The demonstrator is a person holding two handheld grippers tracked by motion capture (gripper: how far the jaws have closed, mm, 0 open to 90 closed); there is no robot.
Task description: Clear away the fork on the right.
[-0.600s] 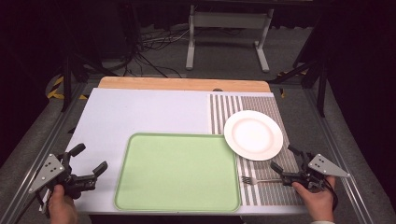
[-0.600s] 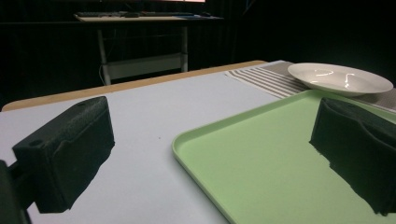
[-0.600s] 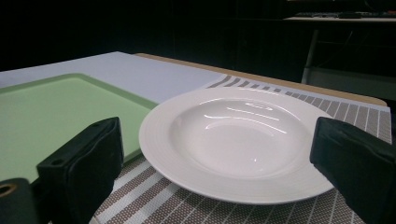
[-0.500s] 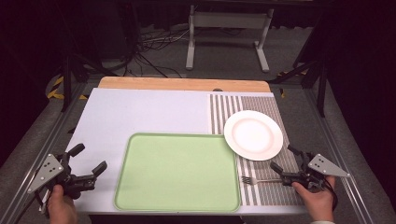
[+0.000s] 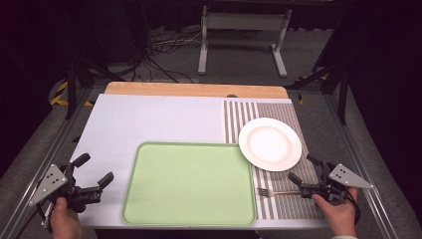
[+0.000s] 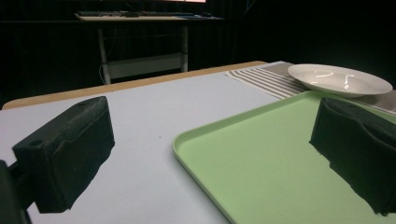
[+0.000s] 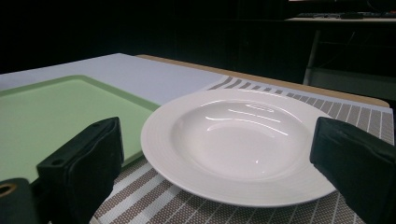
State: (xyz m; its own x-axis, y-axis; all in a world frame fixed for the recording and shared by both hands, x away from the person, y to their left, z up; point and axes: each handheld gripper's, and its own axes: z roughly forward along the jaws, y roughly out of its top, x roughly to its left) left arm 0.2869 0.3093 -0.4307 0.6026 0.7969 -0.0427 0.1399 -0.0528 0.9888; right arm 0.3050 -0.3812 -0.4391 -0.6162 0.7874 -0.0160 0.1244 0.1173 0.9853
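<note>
In the high view a pale table surface (image 5: 149,124) fills the middle of the frame, with a wooden strip (image 5: 194,89) along its upper edge. A green tray (image 5: 189,184) lies in the lower centre, its raised rim close to the table's bottom edge. To its right a striped placemat (image 5: 239,117) runs from the wooden strip down to the lower right. A white plate (image 5: 270,144) sits on the placemat; its left rim hangs over the tray's upper right corner. A fork (image 5: 271,191) lies on the placemat at lower right, below the plate, tines toward the tray and just beside the tray's right rim.

The left gripper (image 5: 92,174) sits at the lower left, held by a hand (image 5: 64,221), over the bare strip between the table's left edge and the tray. Its jaws stand wide apart with nothing between them; in the left gripper view the tray's left rim (image 6: 196,154) runs between the jaws. The upper left of the table is bare.

The right gripper (image 5: 303,169) is at the lower right, held by a hand (image 5: 338,216), jaws spread wide and holding nothing. Its lower jaw is at the fork's handle end; whether it touches cannot be told. In the right gripper view the plate (image 7: 238,140) lies between the jaws, farther off.

No brand, label or writing can be read anywhere.
</note>
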